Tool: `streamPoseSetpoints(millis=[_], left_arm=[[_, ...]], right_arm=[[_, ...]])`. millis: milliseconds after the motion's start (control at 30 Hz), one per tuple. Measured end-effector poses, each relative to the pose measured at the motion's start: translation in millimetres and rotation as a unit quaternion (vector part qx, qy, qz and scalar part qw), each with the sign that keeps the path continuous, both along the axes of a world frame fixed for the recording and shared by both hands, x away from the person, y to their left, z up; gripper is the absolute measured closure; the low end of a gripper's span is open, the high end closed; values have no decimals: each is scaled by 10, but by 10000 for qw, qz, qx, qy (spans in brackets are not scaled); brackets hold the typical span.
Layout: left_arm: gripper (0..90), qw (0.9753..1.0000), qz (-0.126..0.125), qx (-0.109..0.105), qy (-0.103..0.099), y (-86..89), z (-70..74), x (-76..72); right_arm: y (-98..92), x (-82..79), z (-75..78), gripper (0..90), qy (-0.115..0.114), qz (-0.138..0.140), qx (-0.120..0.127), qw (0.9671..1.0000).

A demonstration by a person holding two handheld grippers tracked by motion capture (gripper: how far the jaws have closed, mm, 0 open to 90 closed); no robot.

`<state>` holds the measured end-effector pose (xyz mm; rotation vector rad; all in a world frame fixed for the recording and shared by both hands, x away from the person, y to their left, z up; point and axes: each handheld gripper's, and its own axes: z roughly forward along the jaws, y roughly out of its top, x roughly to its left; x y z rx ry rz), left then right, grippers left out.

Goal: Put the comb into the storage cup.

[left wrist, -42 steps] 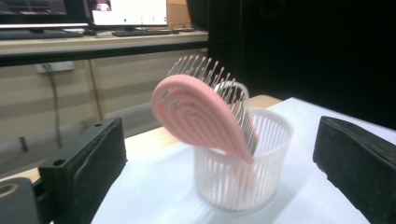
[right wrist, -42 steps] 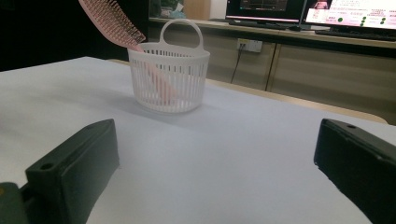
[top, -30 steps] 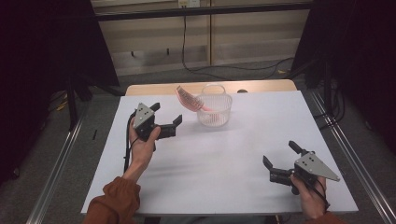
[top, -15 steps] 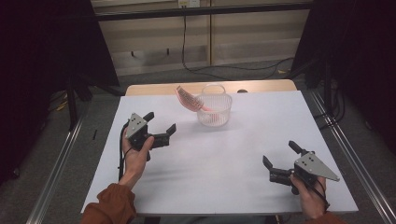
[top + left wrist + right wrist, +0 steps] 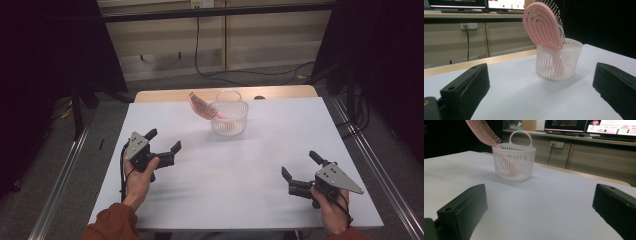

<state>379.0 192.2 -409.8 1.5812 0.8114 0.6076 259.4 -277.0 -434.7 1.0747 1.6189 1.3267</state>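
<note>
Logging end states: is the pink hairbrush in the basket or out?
In: the pink hairbrush stands handle-down inside the white basket, head leaning over the rim.

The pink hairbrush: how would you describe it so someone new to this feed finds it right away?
Start at the white table and look to its far edge, where a small white slatted basket with a loop handle stands. The pink hairbrush stands in it handle down, its oval head leaning out over the rim towards the left claw's side. It is the one pink thing on the table.

White table (image 5: 260, 165), black cable (image 5: 240, 75) on the grey floor (image 5: 280, 80), monitors (image 5: 609, 126) on a wooden counter (image 5: 599, 141)
</note>
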Motion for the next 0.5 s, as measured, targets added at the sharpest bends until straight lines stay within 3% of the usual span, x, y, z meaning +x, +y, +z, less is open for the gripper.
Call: streamPoseSetpoints(millis=[233,300,367,500], left_arm=[[13,9999,94,-13,-121,70,-8,-118],[12,9999,40,-128,-35,96,-15,-132],[13,9998,135,47,-157,108,-22,-170],[14,9997,92,130,-163,128,-54,-245]], right_arm=[[-1,0,2,0,-11,2,11,10000],[2,1,2,0,-17,-1,12,10000],[5,3,2,0,-19,7,19,10000],[2,5,3,0,-10,13,16,10000]])
